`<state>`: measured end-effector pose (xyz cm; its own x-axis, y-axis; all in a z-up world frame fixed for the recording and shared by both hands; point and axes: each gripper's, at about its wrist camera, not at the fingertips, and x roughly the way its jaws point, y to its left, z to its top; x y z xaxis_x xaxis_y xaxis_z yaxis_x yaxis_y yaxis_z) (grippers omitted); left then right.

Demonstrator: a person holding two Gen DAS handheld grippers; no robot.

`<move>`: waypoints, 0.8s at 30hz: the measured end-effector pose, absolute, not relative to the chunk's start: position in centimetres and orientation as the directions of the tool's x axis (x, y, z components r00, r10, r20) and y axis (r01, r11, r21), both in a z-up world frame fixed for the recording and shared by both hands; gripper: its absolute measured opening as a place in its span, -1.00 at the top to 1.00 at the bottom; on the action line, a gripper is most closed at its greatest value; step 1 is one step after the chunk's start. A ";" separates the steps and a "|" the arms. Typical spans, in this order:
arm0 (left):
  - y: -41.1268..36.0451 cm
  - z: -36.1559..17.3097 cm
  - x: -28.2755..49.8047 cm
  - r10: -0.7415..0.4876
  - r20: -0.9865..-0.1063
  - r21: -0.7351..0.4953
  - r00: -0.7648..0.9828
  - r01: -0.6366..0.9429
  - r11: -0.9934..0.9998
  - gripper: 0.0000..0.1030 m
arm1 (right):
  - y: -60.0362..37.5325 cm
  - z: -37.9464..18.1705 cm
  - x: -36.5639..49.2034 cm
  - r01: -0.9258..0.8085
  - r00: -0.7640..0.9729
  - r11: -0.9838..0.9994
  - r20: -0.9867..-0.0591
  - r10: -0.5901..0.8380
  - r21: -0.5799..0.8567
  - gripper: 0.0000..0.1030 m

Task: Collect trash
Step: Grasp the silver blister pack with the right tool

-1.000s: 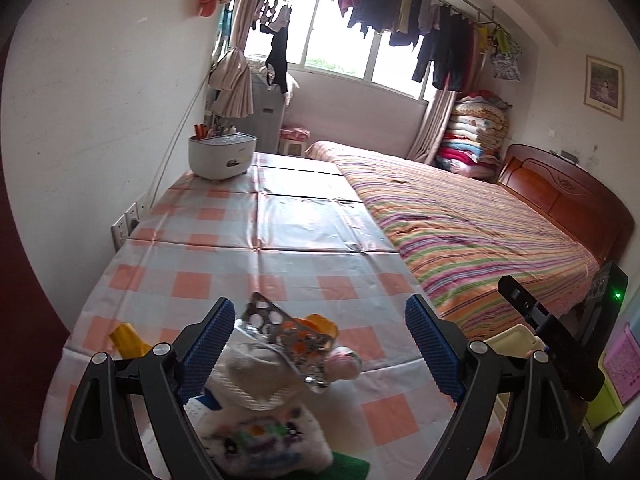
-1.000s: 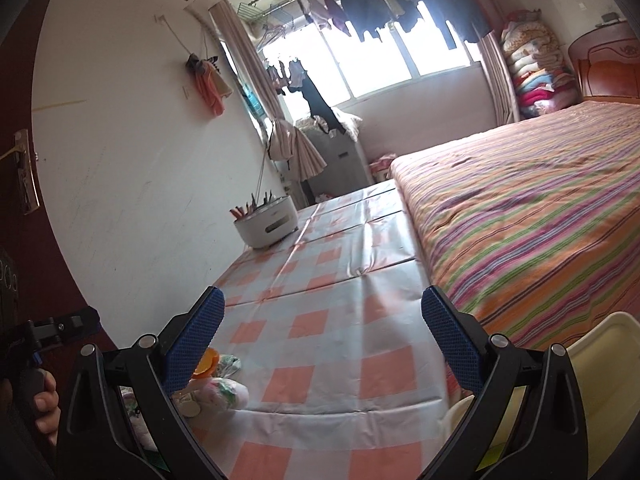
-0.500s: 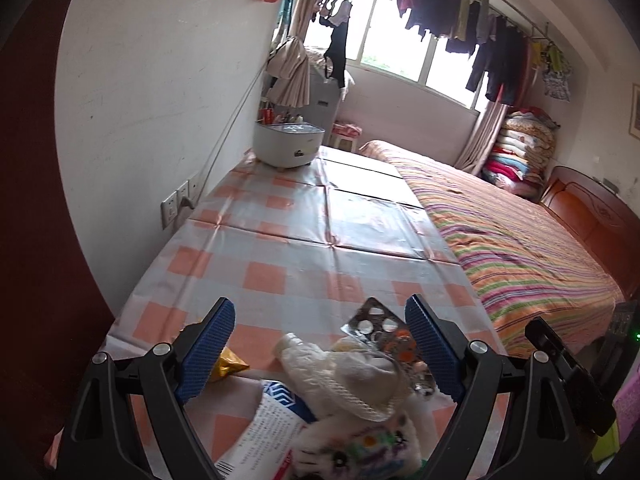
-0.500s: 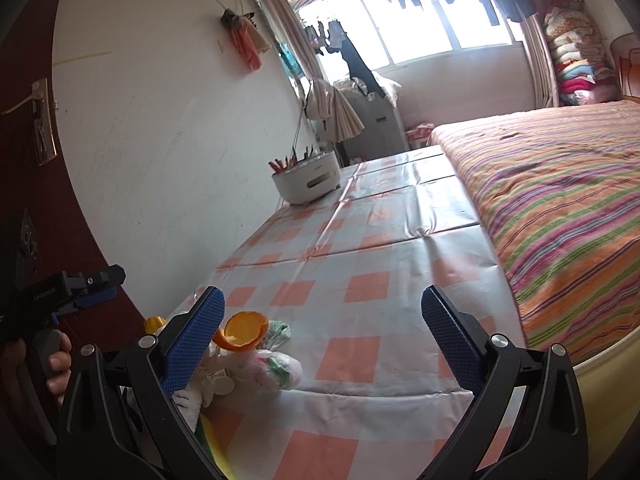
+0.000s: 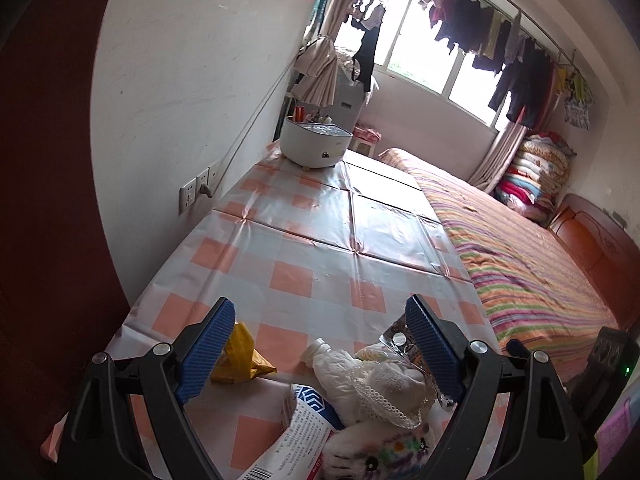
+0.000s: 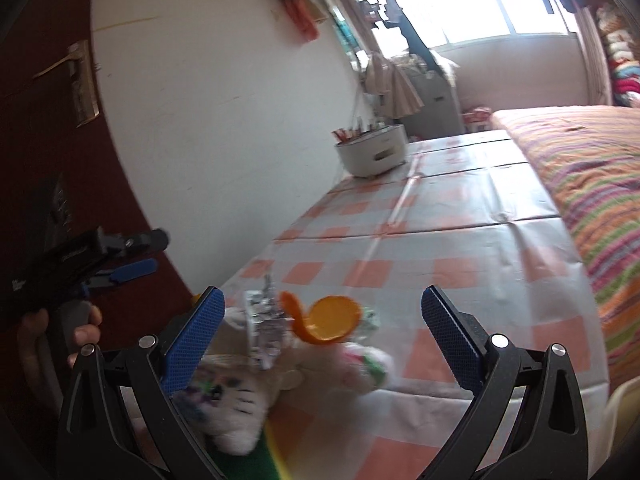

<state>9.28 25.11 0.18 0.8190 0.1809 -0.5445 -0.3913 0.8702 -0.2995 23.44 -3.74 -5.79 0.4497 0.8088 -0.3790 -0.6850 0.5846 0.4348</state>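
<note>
A heap of trash lies at the near end of the checked table (image 5: 320, 240). In the left wrist view I see a yellow wrapper (image 5: 240, 354), a crushed white bottle (image 5: 340, 368), a white lace piece (image 5: 390, 394), a printed paper box (image 5: 298, 428), a foil pill pack (image 5: 400, 340) and a small white plush (image 5: 380, 452). My left gripper (image 5: 320, 344) is open above the heap, holding nothing. In the right wrist view the foil pack (image 6: 264, 320), an orange peel (image 6: 324, 318) and the plush (image 6: 232, 404) lie between my open right gripper's (image 6: 324, 332) fingers, empty. The left gripper (image 6: 120, 260) shows at left.
A white pot-like appliance (image 5: 314, 146) stands at the table's far end by the wall. A wall socket (image 5: 196, 192) is on the left. A striped bed (image 5: 520, 264) runs along the table's right side. A dark red door (image 6: 48, 128) is at the left.
Both grippers have swung left toward the wall and the trash heap. The right gripper has come closer to the heap, which now lies between its fingers. Both stay open.
</note>
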 end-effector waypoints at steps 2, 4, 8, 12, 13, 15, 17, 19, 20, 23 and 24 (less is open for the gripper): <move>25.5 0.2 9.0 0.181 -0.543 -0.311 0.820 -0.397 0.864 -0.64 | -2.5 -5.9 22.8 -0.712 0.406 0.552 -0.388 0.828 0.433 -0.89; 25.8 0.2 8.8 0.179 -0.544 -0.318 0.820 -0.399 0.860 -0.64 | -1.5 -6.1 22.3 -0.722 0.390 0.548 -0.406 0.826 0.421 -0.89; 26.0 0.1 8.6 0.179 -0.543 -0.320 0.820 -0.399 0.859 -0.64 | -0.6 -6.6 22.0 -0.724 0.356 0.529 -0.416 0.837 0.443 -0.76; 26.2 0.1 8.3 0.173 -0.546 -0.327 0.820 -0.399 0.856 -0.64 | -0.1 -7.0 22.0 -0.735 0.323 0.509 -0.429 0.844 0.448 -0.46; 26.3 0.0 8.3 0.171 -0.546 -0.329 0.820 -0.398 0.856 -0.64 | 0.2 -7.1 22.0 -0.738 0.314 0.505 -0.434 0.844 0.447 -0.40; 26.3 0.0 8.3 0.167 -0.548 -0.334 0.819 -0.398 0.855 -0.64 | 0.6 -7.4 22.2 -0.740 0.300 0.498 -0.441 0.846 0.453 -0.32; 26.3 -0.1 8.3 0.166 -0.550 -0.334 0.819 -0.397 0.855 -0.64 | 0.8 -7.5 22.2 -0.741 0.286 0.485 -0.435 0.854 0.465 -0.14; 26.3 -0.2 8.3 0.165 -0.554 -0.331 0.816 -0.397 0.856 -0.64 | 0.9 -7.6 22.2 -0.740 0.280 0.483 -0.439 0.854 0.468 0.02; 26.3 -0.2 8.4 0.164 -0.555 -0.332 0.815 -0.398 0.855 -0.64 | 0.9 -7.7 22.2 -0.741 0.278 0.483 -0.442 0.853 0.467 0.16; 26.2 -0.4 8.6 0.157 -0.562 -0.338 0.813 -0.398 0.853 -0.64 | 0.6 -8.0 22.6 -0.724 0.277 0.485 -0.437 0.856 0.491 0.49; 26.2 -0.5 8.6 0.154 -0.564 -0.340 0.812 -0.398 0.852 -0.64 | 0.3 -8.0 22.8 -0.714 0.281 0.483 -0.425 0.860 0.507 0.51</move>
<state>8.62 26.19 -0.47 0.8115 0.1544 -0.5635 -0.3979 0.8523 -0.3395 22.83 0.34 -8.01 0.2807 0.8604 -0.4253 -0.7138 0.4834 0.5068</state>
